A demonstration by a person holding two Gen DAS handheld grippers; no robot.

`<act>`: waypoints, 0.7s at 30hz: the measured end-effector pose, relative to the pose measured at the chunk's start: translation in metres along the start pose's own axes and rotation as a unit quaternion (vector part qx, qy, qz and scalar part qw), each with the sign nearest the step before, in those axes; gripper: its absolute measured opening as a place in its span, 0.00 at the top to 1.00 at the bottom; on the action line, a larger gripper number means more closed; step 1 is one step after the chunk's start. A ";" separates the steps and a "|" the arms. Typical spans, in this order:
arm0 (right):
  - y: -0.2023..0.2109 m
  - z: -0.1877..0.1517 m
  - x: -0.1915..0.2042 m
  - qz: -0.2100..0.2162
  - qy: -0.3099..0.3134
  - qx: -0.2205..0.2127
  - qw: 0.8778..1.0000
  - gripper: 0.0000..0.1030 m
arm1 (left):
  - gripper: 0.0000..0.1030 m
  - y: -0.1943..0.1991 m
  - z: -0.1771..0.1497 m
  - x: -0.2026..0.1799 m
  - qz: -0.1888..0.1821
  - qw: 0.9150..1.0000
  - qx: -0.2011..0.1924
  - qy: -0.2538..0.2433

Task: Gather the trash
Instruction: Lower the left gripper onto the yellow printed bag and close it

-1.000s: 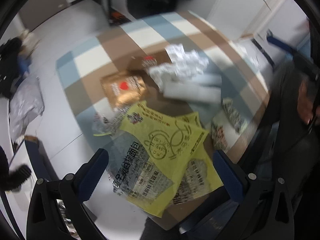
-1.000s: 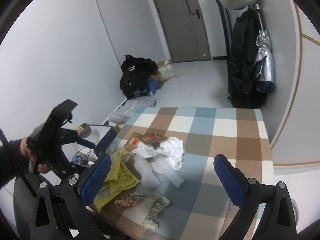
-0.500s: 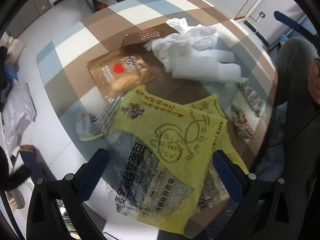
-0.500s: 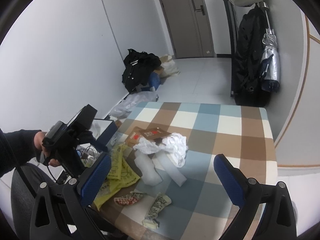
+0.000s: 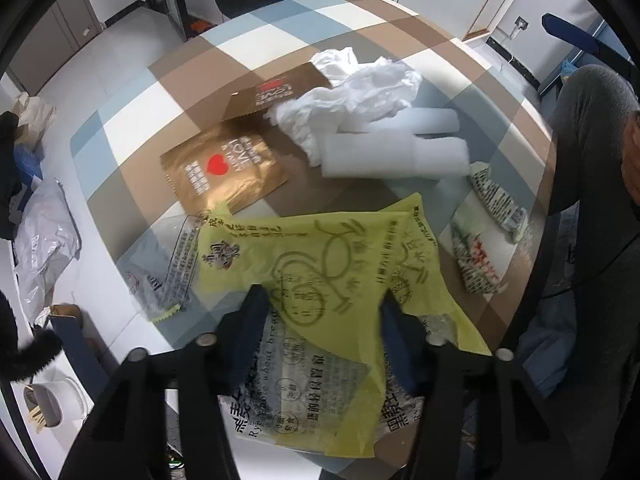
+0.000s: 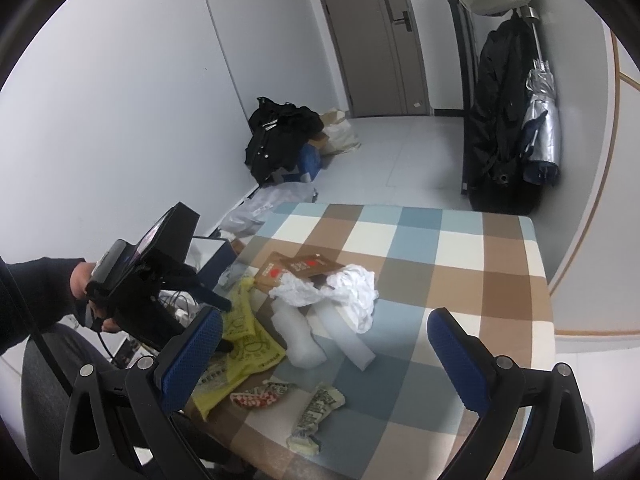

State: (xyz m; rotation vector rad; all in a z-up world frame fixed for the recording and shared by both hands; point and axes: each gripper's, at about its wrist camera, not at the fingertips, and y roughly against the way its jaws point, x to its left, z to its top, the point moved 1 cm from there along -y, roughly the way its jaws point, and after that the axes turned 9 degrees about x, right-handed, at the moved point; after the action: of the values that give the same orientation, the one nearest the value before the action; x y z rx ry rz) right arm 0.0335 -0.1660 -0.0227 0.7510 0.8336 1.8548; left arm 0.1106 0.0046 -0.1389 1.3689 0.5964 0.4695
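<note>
Trash lies on the checked table (image 5: pixel 280 40). My left gripper (image 5: pixel 324 320) has its fingers partly closed around the near edge of a yellow plastic bag (image 5: pixel 320 256), which lies over a clear printed bread bag (image 5: pixel 304 392). Beyond lie a gold pouch (image 5: pixel 224 172), a brown pouch (image 5: pixel 276 92), crumpled white paper (image 5: pixel 360 92), white foam rolls (image 5: pixel 396 152) and two snack wrappers (image 5: pixel 480 248). My right gripper (image 6: pixel 324 352) is open and empty, high above the table's near edge. The yellow bag (image 6: pixel 244 344) and the left gripper (image 6: pixel 216 300) show in its view.
A white bin (image 5: pixel 52 404) and a dark box stand on the floor left of the table. Bags (image 6: pixel 284 144) lie by the far wall. Coats and an umbrella (image 6: pixel 540 120) hang on a rack at the right. The person's arm (image 5: pixel 588 140) is at the right.
My left gripper has come down onto the yellow bag and its fingers have narrowed from wide open. The right gripper's view has shifted a little; it stays open.
</note>
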 end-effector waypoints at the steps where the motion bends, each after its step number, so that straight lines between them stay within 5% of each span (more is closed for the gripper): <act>1: 0.001 0.000 0.001 0.000 0.001 -0.001 1.000 0.00 | 0.58 0.001 0.001 0.000 -0.004 1.000 -0.001 0.002; 8: 0.006 -0.002 0.002 -0.002 -0.001 -0.008 1.000 0.00 | 0.82 0.002 0.006 0.008 -0.036 0.998 -0.011 0.045; 21: 0.017 -0.002 0.000 -0.001 -0.007 -0.022 1.000 0.00 | 0.91 0.014 0.013 -0.001 -0.036 0.994 -0.045 0.095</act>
State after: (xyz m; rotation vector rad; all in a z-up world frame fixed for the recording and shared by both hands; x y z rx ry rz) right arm 0.0232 -0.1717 -0.0104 0.7341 0.7816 1.8576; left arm 0.1185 -0.0038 -0.1235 1.2213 0.7683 0.5651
